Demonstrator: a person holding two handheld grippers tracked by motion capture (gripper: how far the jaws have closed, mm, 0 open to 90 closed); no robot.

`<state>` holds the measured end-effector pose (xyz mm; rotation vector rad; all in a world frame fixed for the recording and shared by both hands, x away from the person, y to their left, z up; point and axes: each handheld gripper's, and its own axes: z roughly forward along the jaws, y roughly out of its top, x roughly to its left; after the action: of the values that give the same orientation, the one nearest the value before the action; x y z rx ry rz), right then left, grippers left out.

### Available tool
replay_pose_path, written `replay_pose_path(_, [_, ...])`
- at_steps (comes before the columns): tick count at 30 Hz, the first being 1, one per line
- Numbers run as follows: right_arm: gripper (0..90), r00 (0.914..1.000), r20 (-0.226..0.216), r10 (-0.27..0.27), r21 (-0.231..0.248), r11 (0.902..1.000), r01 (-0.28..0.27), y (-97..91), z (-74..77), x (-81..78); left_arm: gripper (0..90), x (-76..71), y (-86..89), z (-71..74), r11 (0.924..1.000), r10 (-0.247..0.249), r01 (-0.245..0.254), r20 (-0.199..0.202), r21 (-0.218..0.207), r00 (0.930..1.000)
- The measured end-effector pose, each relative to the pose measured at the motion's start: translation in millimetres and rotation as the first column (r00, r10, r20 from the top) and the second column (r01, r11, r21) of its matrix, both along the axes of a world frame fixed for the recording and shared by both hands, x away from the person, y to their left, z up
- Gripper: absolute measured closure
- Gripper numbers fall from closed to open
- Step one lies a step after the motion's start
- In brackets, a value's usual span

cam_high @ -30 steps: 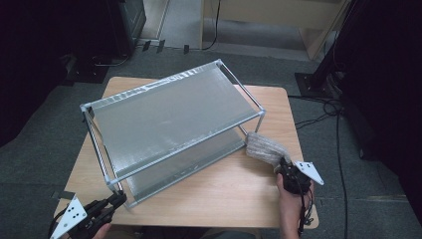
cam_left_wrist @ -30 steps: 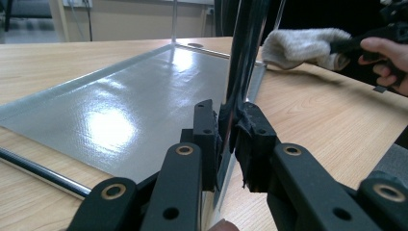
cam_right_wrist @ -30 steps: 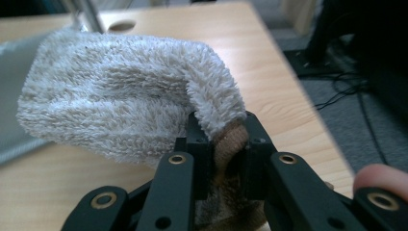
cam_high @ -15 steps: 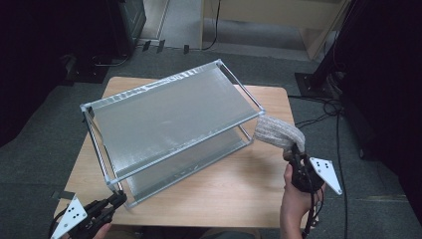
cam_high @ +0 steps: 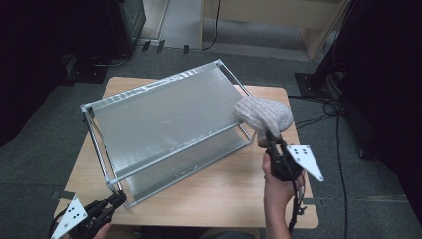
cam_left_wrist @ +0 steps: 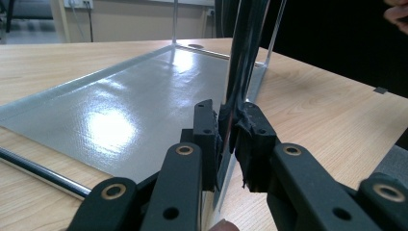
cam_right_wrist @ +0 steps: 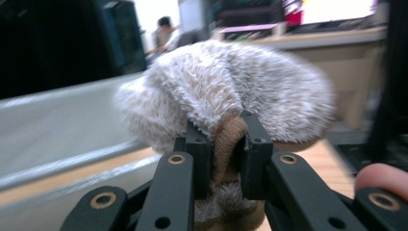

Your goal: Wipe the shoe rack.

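Observation:
A two-tier metal rack (cam_high: 164, 119) stands slantwise on the wooden table (cam_high: 224, 199). My left gripper (cam_high: 119, 199) is at the rack's near left corner, shut on the thin upright corner post (cam_left_wrist: 243, 57), with the lower shelf (cam_left_wrist: 125, 101) spreading out beyond it. My right gripper (cam_high: 271, 139) is raised beside the rack's right end and shut on a fuzzy grey-white sock (cam_high: 261, 114). In the right gripper view the jaws (cam_right_wrist: 226, 139) pinch the sock's tan cuff, and its fluffy body (cam_right_wrist: 231, 82) bulges over them. The sock hangs level with the top shelf's right edge.
The table's right edge lies just past my right hand, with black cables (cam_high: 323, 107) on the carpet beyond it. A dark cabinet (cam_high: 124, 20) and light wooden furniture (cam_high: 268, 20) stand behind the table. Bare tabletop lies in front of the rack.
My right gripper has lifted the sock from the tabletop by the rack's lower shelf up to the height of the top shelf. The left gripper has kept still on the post.

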<state>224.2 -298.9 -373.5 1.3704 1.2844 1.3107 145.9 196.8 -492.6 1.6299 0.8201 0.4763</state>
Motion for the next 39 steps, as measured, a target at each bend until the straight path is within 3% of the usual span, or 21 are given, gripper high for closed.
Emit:
replay_pose_path(3, [78.3, 0.9961, -0.027, 0.085, -0.016, 0.9962, -0.085, 23.4, -7.0, 5.9, 79.7, -0.2, -0.9, -0.2, 1.0, -0.005, 0.005, 0.001, -0.001, 1.0])
replay_pose_path(6, [78.2, 0.9818, -0.037, 0.186, -0.05, 0.9809, -0.188, 53.2, -11.3, 6.4, 79.7, -0.2, -1.9, -0.4, 1.0, -0.008, 0.008, -0.001, -0.005, 1.0])
replay_pose_path(10, [78.3, 0.953, -0.034, 0.301, -0.072, 0.9503, -0.303, 92.8, -9.3, 0.4, 79.7, -0.4, -4.1, -0.3, 0.9999, -0.009, 0.009, 0.001, -0.006, 1.0])
replay_pose_path(13, [78.3, 0.9157, -0.035, 0.4, -0.071, 0.913, -0.402, 120.1, -6.0, -6.3, 79.8, -1.0, -6.1, -0.2, 0.9998, -0.019, 0.019, 0.002, 0.005, 0.9998])
replay_pose_path(15, [78.2, 0.8783, -0.039, 0.477, -0.071, 0.8754, -0.478, 137.3, -5.0, -11.9, 79.8, -1.6, -8.0, -0.4, 0.9997, -0.023, 0.023, 0.001, 0.0, 0.9997])
replay_pose_path(17, [78.2, 0.8292, -0.045, 0.557, -0.086, 0.8248, -0.559, 153.8, -4.8, -18.5, 79.8, -1.6, -9.0, -0.6, 0.9996, -0.028, 0.028, 0.002, -0.001, 0.9996])
replay_pose_path(18, [78.1, 0.7912, -0.044, 0.61, -0.107, 0.7845, -0.611, 163.3, -5.1, -23.2, 79.8, -1.6, -9.1, -0.6, 0.9996, -0.03, 0.03, 0.0, -0.002, 0.9996])
replay_pose_path(19, [78.1, 0.7635, -0.048, 0.644, -0.112, 0.7561, -0.645, 168.5, -5.3, -26.8, 79.8, -1.7, -9.5, -0.6, 0.9996, -0.03, 0.03, -0.001, -0.002, 0.9996])
replay_pose_path(22, [77.9, 0.6497, -0.05, 0.759, -0.162, 0.6357, -0.755, 184.4, -6.7, -40.0, 79.8, -1.7, -9.8, -0.7, 0.9994, -0.035, 0.035, 0.0, 0.0, 0.9994])
replay_pose_path(23, [77.9, 0.6228, -0.05, 0.781, -0.186, 0.6055, -0.774, 187.7, -7.5, -44.1, 79.8, -1.4, -9.7, -0.7, 0.9993, -0.036, 0.036, 0.001, 0.001, 0.9993])
replay_pose_path(24, [77.9, 0.6044, -0.056, 0.795, -0.199, 0.5843, -0.787, 189.9, -8.5, -47.1, 79.8, -1.3, -9.9, -0.8, 0.9993, -0.038, 0.038, 0.002, 0.001, 0.9993])
replay_pose_path(25, [77.9, 0.5973, -0.061, 0.8, -0.215, 0.5737, -0.79, 190.6, -9.6, -48.5, 79.8, -1.0, -10.2, -0.6, 0.9993, -0.037, 0.037, 0.003, 0.004, 0.9993])
replay_pose_path(27, [77.9, 0.6183, -0.071, 0.783, -0.206, 0.5949, -0.777, 184.8, -12.4, -46.4, 79.8, -0.9, -11.4, -0.3, 0.9993, -0.038, 0.038, -0.001, 0.004, 0.9993])
replay_pose_path(29, [78.0, 0.6547, -0.079, 0.752, -0.191, 0.6332, -0.75, 175.2, -16.0, -40.7, 79.8, -0.3, -12.8, -0.3, 0.9992, -0.039, 0.039, 0.001, 0.006, 0.9992])
replay_pose_path(30, [78.0, 0.6547, -0.079, 0.752, -0.191, 0.6332, -0.75, 175.2, -16.0, -40.7, 79.9, -0.3, -12.8, -0.3, 0.9992, -0.039, 0.039, 0.001, 0.006, 0.9992])
replay_pose_path(31, [78.0, 0.6944, -0.094, 0.714, -0.173, 0.6752, -0.717, 165.5, -19.6, -35.7, 79.9, 0.3, -13.7, -0.6, 0.9991, -0.042, 0.042, 0.004, 0.002, 0.9991])
replay_pose_path(32, [78.1, 0.7622, -0.115, 0.637, -0.141, 0.7491, -0.647, 143.4, -27.7, -25.8, 79.9, 1.1, -14.2, -0.9, 0.9989, -0.047, 0.047, 0.004, 0.001, 0.9989])
replay_pose_path(35, [78.2, 0.8266, -0.153, 0.541, -0.147, 0.8147, -0.561, 116.9, -38.1, -17.5, 79.9, 2.3, -14.0, -1.0, 0.9986, -0.052, 0.052, 0.004, 0.008, 0.9986])
replay_pose_path(37, [78.2, 0.8578, -0.174, 0.484, -0.148, 0.8484, -0.508, 96.0, -45.2, -12.7, 79.9, 3.4, -14.3, -0.9, 0.9986, -0.052, 0.052, 0.004, 0.008, 0.9986])
replay_pose_path(38, [78.2, 0.8755, -0.194, 0.443, -0.127, 0.8735, -0.47, 80.7, -50.0, -10.9, 79.9, 3.7, -14.7, -0.9, 0.9987, -0.051, 0.051, 0.002, 0.005, 0.9987])
replay_pose_path(39, [78.2, 0.8867, -0.206, 0.414, -0.117, 0.8893, -0.442, 68.0, -53.9, -9.4, 79.9, 4.1, -14.8, -0.8, 0.9987, -0.05, 0.05, 0.002, 0.007, 0.9987])
